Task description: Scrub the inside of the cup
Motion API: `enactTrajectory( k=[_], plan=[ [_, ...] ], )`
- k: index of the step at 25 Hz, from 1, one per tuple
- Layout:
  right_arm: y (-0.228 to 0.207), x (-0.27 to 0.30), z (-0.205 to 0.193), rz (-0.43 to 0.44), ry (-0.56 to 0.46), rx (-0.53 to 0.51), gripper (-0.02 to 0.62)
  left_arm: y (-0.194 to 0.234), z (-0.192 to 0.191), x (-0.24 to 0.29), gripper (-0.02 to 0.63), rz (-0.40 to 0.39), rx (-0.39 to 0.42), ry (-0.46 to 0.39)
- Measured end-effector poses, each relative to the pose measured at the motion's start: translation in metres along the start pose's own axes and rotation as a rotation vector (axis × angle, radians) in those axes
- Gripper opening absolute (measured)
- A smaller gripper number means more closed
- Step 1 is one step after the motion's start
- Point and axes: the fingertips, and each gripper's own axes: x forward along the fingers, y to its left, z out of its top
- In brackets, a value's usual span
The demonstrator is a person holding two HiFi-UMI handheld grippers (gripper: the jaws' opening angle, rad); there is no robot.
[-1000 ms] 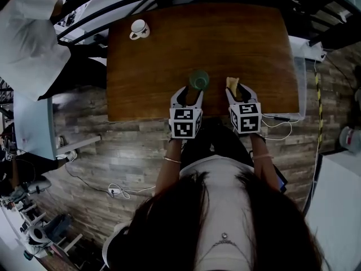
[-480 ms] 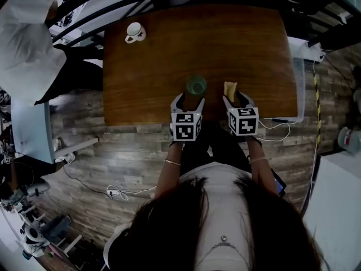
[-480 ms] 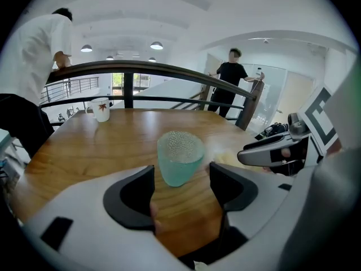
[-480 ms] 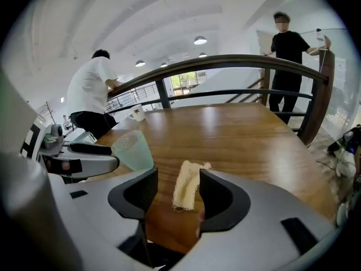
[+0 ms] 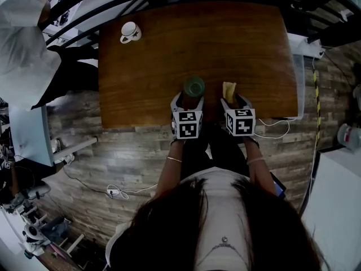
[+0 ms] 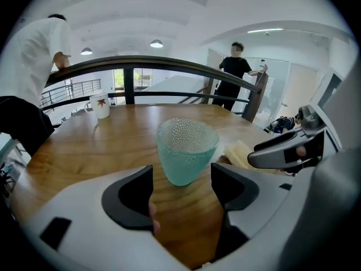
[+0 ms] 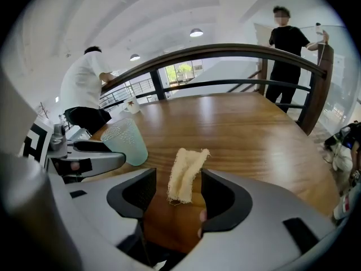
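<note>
A teal, bumpy glass cup (image 5: 193, 86) stands upright on the wooden table (image 5: 225, 38) near its front edge. My left gripper (image 5: 189, 101) is right behind it. Its jaws have just been opening and stand wide on either side of the cup's (image 6: 186, 150) base without touching it. To the right lies a folded yellow scrubbing cloth (image 5: 229, 89) on the table. My right gripper (image 5: 235, 101) has it between its jaws, which have also just been opening. In the right gripper view the cloth (image 7: 185, 174) lies loose between the pads, and the cup (image 7: 125, 141) is to its left.
A white mug (image 5: 130, 31) stands at the table's far left corner. A dark railing (image 6: 169, 64) runs behind the table. A person in white (image 5: 22, 49) stands at the left and a person in black (image 6: 234, 66) beyond the railing. Cables (image 5: 276, 129) lie by the front right edge.
Both grippers have sunk toward the table and drawn nearer its front edge. Their jaws have spread wider, leaving the cup and the cloth resting on the table.
</note>
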Motion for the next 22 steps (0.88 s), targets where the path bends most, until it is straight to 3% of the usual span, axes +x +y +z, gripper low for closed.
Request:
enactTrajectory(
  k=[22],
  plan=[
    [-0.007, 0.027, -0.017, -0.017, 0.055, 0.034, 0.259, 0.001, -0.009, 0.052, 0.345, 0.074, 0.106, 0.007]
  ],
)
